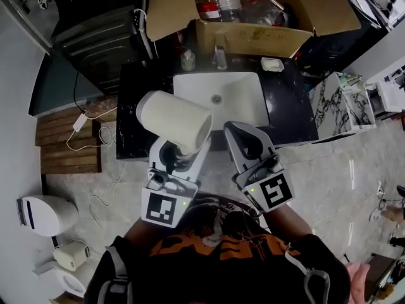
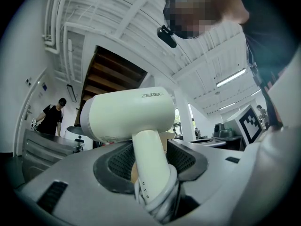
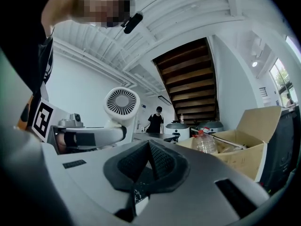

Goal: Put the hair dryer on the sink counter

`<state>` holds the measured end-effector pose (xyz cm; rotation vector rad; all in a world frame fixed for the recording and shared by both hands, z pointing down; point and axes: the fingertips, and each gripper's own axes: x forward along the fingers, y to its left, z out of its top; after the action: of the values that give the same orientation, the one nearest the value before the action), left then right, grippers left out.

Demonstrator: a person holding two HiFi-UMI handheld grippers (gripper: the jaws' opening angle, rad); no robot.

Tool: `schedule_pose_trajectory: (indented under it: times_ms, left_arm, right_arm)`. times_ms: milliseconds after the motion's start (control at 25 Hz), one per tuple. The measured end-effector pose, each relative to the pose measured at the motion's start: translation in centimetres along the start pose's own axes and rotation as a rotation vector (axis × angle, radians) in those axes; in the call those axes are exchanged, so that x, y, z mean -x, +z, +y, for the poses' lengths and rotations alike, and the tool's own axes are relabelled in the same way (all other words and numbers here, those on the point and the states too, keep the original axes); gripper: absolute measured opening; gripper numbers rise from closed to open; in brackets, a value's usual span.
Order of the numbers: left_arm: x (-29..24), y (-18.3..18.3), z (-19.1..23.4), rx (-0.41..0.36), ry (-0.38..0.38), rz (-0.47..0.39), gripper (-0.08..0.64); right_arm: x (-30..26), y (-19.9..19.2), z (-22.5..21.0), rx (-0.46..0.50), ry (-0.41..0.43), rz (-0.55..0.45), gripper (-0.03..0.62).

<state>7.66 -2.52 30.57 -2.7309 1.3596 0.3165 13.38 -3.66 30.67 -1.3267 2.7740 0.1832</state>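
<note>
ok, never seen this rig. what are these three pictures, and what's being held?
No robot arm here: a person holds a two-jaw gripper in each hand. The head view comes from a camera on the person's head, looking steeply down. The other two come from wide-angle cameras riding on the grippers, looking along their jaws. The left gripper is clamped on the handle of a cream hair dryer, its cord wound round the handle. The right gripper is shut, with nothing in it. Below is a black sink counter with a white basin, a faucet and a small bottle; a cardboard box stands behind it. The dryer is not yet on the counter.
</note>
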Motion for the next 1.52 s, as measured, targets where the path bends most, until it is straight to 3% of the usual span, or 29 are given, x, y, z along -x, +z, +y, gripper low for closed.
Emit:
schedule_pose_trajectory:
  times_ms: [240,520,680,920,1280,1520]
  left_arm:
    - [-1.5,-0.6,7.2,-0.003,0.031,0.023,0.227]
    - [-1.1,-3.4,14.7,0.009,0.078,0.094,0.227]
    - [-0.5,-6.8,18.5,0.015,0.103,0.164,0.227]
    - [-0.2,-12.4,23.0,0.109,0.157,0.284,0.227]
    - [0.3,-19.8,27.3,0.182,0.207,0.448,0.227]
    - [1.4,-25.0,29.3,0.243,0.24,0.587,0.227]
  right_arm:
    - [-7.2,-0.6,0.5,0.0,0.029,0.002,0.014]
    - [-13.9,-4.6,2.2,-0.001,0.085,0.058,0.014]
    - [-16.9,-7.4,3.2,-0.032,0.101,0.092,0.014]
    - [-19.8,-12.4,3.0,-0.071,0.096,0.207,0.014]
    - [-23.0,-20.6,3.6,-0.154,0.09,0.361,0.014]
    - [-24.3,-22.9,4.9,-0.181,0.096,0.396,0.014]
